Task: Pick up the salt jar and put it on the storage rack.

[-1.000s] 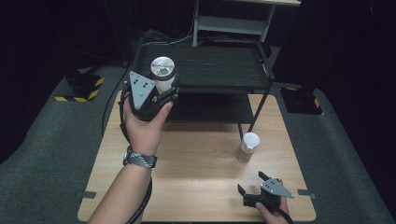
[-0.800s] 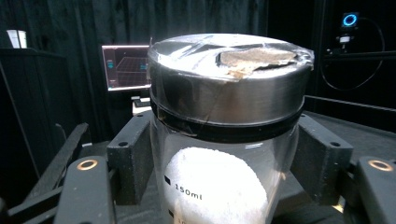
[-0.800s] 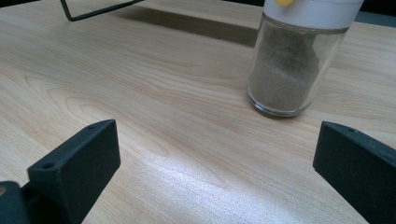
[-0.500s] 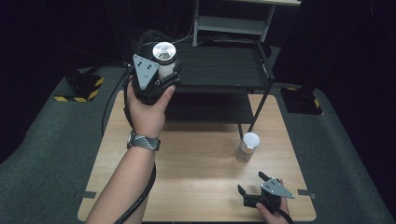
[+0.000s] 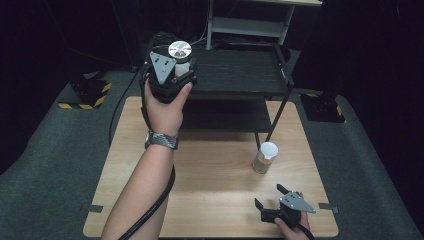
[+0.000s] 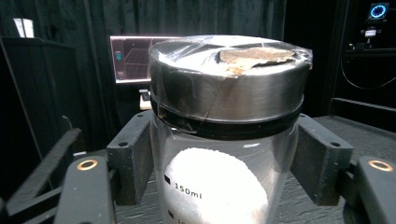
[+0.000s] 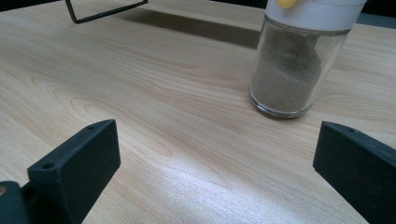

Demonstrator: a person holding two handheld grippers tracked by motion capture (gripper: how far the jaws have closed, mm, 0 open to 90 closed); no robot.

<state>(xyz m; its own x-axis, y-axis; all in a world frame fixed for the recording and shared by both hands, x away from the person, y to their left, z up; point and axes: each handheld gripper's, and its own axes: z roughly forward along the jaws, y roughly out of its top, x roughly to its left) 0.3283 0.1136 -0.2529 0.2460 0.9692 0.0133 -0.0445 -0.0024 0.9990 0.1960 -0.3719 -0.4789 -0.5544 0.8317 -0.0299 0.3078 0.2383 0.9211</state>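
A glass jar with a steel lid (image 6: 229, 88) and white powder inside, marked 150ml, sits between the jaws of my left gripper (image 6: 219, 163), which is shut on it. In the high view that gripper (image 5: 172, 72) holds the jar (image 5: 180, 51) up by the left end of the black shelf's upper tier (image 5: 235, 70). A second glass jar with a white lid (image 5: 264, 157) and tan powder stands on the wooden table (image 5: 210, 200). My right gripper (image 5: 272, 197) rests open near the table's front right, the tan jar (image 7: 294, 65) a short way beyond its jaws.
A black two-tier wire shelf stands at the table's back, its thin legs (image 5: 280, 112) planted on the wood. A grey metal rack (image 5: 250, 22) is behind it. Yellow-black striped blocks (image 5: 85, 95) lie on the floor at the left.
My left hand has lifted the steel-lidded jar forward and up toward the shelf's upper tier. The right gripper and the tan jar have not moved.
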